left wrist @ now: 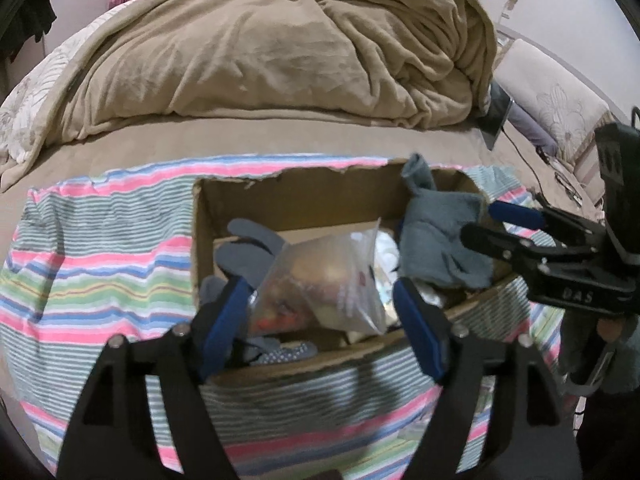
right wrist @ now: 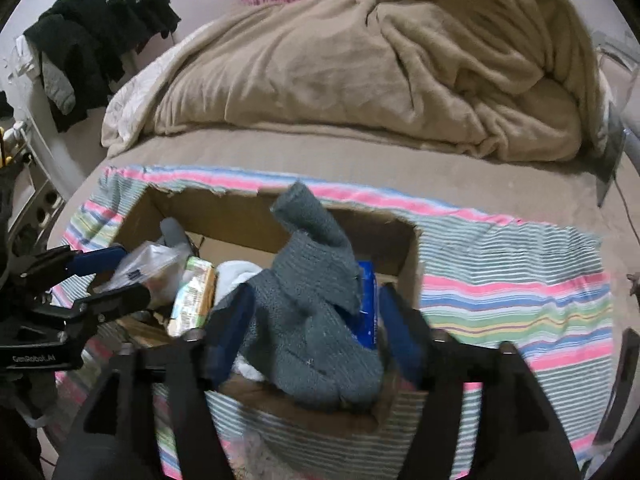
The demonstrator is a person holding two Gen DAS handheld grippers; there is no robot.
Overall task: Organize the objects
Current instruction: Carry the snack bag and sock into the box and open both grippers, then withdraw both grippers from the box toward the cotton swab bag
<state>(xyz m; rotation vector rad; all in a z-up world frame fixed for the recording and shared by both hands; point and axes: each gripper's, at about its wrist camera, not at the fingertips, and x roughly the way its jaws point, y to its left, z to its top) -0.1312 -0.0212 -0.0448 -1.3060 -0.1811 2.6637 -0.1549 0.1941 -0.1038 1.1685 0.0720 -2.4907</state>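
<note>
An open cardboard box (left wrist: 280, 200) (right wrist: 248, 208) sits on a striped cloth (left wrist: 100, 264) (right wrist: 520, 288) on the bed. My left gripper (left wrist: 320, 304) holds a clear plastic bag (left wrist: 324, 280) of small items over the box, its jaws wide around the bag; the bag also shows in the right wrist view (right wrist: 152, 260). My right gripper (right wrist: 316, 320) has a grey knitted glove (right wrist: 316, 320) between its fingers over the box's right side; the glove also shows in the left wrist view (left wrist: 440, 236). A second grey glove (left wrist: 248, 248), a green packet (right wrist: 196, 296) and a blue packet (right wrist: 368, 300) lie in the box.
A rumpled beige blanket (left wrist: 280, 52) (right wrist: 380, 68) fills the far bed. Black clothes (right wrist: 100, 32) hang at the left. A tablet with a cable (left wrist: 498, 116) and a patterned pillow (left wrist: 560, 100) lie at the right.
</note>
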